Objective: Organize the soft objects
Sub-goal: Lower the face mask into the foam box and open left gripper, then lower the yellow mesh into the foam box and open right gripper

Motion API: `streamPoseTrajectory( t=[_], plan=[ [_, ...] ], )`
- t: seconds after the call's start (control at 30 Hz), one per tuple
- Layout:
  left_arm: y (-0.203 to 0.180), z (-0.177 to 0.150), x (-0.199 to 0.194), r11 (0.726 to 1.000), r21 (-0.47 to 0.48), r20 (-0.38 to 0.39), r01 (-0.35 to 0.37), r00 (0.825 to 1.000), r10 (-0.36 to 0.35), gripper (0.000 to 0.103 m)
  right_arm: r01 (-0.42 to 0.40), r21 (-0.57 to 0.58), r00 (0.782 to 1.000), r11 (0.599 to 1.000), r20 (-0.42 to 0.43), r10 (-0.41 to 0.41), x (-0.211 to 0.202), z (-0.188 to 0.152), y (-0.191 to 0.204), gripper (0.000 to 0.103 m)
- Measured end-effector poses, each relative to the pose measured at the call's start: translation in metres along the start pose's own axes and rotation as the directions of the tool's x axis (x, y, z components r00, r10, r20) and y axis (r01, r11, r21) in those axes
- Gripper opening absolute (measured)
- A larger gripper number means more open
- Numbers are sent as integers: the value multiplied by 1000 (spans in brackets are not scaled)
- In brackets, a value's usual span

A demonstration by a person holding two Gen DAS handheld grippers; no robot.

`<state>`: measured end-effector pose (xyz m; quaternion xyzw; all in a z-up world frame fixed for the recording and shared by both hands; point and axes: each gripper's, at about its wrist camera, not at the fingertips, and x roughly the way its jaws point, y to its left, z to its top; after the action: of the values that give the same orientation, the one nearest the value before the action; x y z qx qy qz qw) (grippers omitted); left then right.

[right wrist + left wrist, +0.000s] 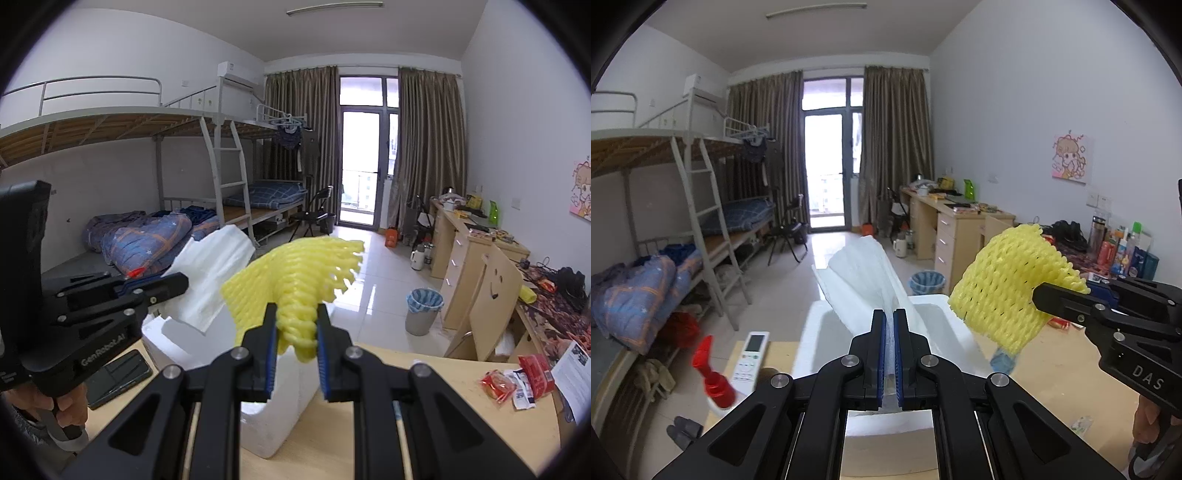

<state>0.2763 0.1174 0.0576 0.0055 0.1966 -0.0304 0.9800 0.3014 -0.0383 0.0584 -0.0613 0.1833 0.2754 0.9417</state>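
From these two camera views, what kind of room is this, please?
Most likely a shared dormitory room. Metal bunk beds with a ladder and bedding line one wall, a row of wooden study desks lines the other, and a curtained balcony door closes the far end.

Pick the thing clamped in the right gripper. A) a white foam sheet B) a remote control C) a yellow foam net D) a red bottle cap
C: the right gripper has its pads pressed on the bunched end of the yellow foam net, while the white foam sheet sits in the left gripper.
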Motion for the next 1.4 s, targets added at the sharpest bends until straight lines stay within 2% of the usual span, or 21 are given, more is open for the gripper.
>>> streamPoseTrajectory(
  t=[0.37, 0.47, 0.5, 0.53, 0.57, 0.6, 0.63, 0.67, 0.7, 0.8, 1.4],
  plan=[
    [-4, 1, 15, 1000, 3, -43, -15, 999, 15, 4, 17, 15, 1000, 1000, -10, -17, 2, 2, -8, 22],
    [-7, 0, 16, 1000, 13, -48, -12, 999, 13, 12, 16, 20, 1000, 1000, -12, -16, 0, 1, -9, 22],
    [-8, 0, 17, 1000, 20, -53, -13, 999, 14, 23, 18, 20, 1000, 1000, -11, -18, 0, 1, -9, 22],
    [-9, 1, 18, 1000, 24, -56, -16, 998, 17, 39, 19, 21, 1000, 1000, -10, -19, -1, 1, -9, 22],
    [-9, 0, 17, 999, 26, -53, -19, 998, 20, 47, 20, 21, 1000, 1000, -10, -19, -1, 2, -8, 22],
    [-9, -1, 16, 999, 29, -49, -24, 998, 25, 62, 21, 22, 1000, 1000, -10, -20, -1, 2, -8, 22],
    [-10, 0, 14, 999, 30, -42, -31, 999, 33, 72, 19, 23, 1000, 1000, -10, -19, -1, 2, -9, 22],
    [-10, 0, 13, 999, 30, -33, -37, 999, 38, 77, 18, 25, 1000, 1000, -8, -18, -1, 2, -9, 22],
    [-11, 0, 10, 998, 37, -21, -48, 999, 49, 87, 19, 24, 1000, 1000, -6, -19, -1, 2, -8, 22],
    [-12, -1, 5, 995, 46, 15, -93, 996, 92, 102, 22, 28, 1000, 999, -5, -22, -2, 2, -7, 22],
    [11, -3, -26, 981, 9, 69, -194, 979, 193, 102, -8, 3, 1000, 1000, -18, 8, 9, 4, 2, 22]
  ],
)
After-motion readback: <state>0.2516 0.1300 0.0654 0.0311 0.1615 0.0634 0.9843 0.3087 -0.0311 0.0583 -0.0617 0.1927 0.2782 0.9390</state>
